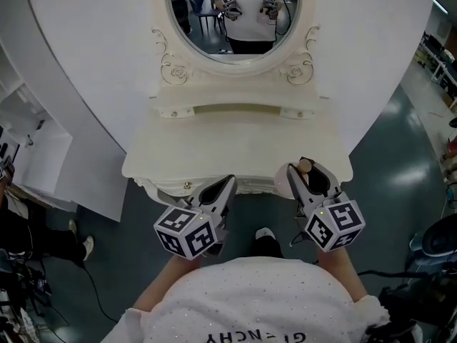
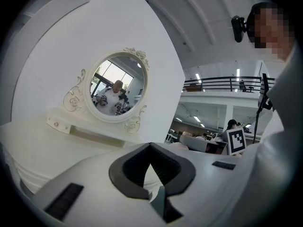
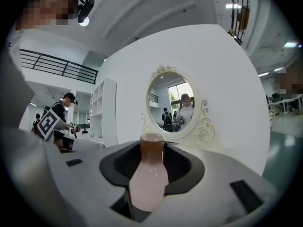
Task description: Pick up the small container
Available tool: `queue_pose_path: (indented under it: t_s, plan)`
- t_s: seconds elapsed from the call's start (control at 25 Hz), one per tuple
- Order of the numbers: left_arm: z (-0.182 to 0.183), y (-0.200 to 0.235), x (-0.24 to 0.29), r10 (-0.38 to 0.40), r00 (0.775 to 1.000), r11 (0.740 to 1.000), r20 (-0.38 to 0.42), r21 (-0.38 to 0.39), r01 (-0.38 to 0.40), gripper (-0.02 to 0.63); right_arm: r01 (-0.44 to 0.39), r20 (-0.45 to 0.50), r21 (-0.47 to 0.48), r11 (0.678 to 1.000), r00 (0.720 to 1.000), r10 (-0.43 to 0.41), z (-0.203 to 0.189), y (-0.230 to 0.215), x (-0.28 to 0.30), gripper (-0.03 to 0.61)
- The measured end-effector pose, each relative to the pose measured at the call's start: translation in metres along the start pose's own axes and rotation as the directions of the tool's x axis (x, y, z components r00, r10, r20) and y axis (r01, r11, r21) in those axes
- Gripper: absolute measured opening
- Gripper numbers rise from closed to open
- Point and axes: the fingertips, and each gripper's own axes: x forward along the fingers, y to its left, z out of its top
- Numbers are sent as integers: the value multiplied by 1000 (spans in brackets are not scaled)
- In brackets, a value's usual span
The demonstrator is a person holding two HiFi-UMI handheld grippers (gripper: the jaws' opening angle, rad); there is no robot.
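Pick-up step, judged nearly complete. Left gripper point(image 1: 226, 186) closed on itself and empty. Right gripper point(image 1: 307, 171) clenched on the small container point(image 3: 148, 181), a pale pink, brown-capped bottle, upright at the bench point(image 1: 235, 145) front edge; clearance from the top cannot be told. Beyond, an oval mirror point(image 1: 233, 13). Next: a steady, untilted lift, grip firm.

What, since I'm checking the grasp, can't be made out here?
- Bottle base: right gripper view, sunk between the fingers.
- Bottle body: head view, hidden by the right gripper; only its cap shows.
- Mirror top: head view, cut by the upper edge.
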Motion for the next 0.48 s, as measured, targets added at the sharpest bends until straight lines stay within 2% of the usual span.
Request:
queue_pose_path:
  t_s: [0.48]
  plan:
    - [-17,-22,-13,-48,999,999,-14,-23,47,-1,74,-29,-12,997,997,-74,-15,8,-38,144]
